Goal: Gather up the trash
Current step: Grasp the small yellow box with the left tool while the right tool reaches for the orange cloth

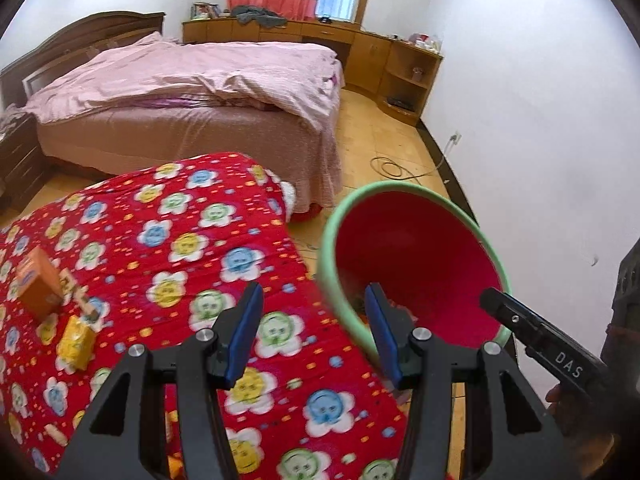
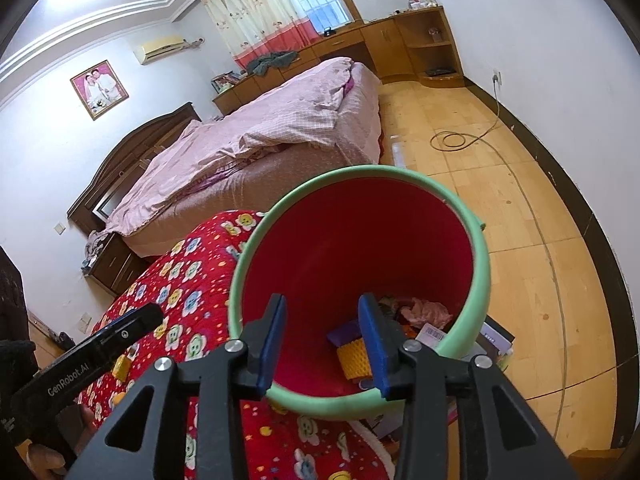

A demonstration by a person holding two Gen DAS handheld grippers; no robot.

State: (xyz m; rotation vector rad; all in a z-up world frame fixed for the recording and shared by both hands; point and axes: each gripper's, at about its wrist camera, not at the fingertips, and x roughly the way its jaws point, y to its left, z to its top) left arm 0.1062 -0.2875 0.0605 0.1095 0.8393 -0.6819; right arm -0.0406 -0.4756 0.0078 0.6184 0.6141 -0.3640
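With both the left gripper (image 1: 314, 334) and right gripper (image 2: 322, 344) spread and empty, the yellow carton (image 1: 75, 343), ahead-left of the left gripper on the red blanket (image 1: 224, 240), appears light and crushable; grasp its flat sides gently.

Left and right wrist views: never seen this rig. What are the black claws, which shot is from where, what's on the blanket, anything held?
No robot arm here: a person carries a two-finger gripper in each hand, each with a fisheye camera looking along its blue-padded fingers. One picture looks out from the left gripper, the other from the right gripper. Both are open and hold nothing. The left one hangs over the edge of the red flower-patterned blanket, where an orange carton and a yellow box still lie. The right one hangs over the red bin with a green rim, which already holds crumpled pink paper and other scraps. A pink-covered bed stands behind.
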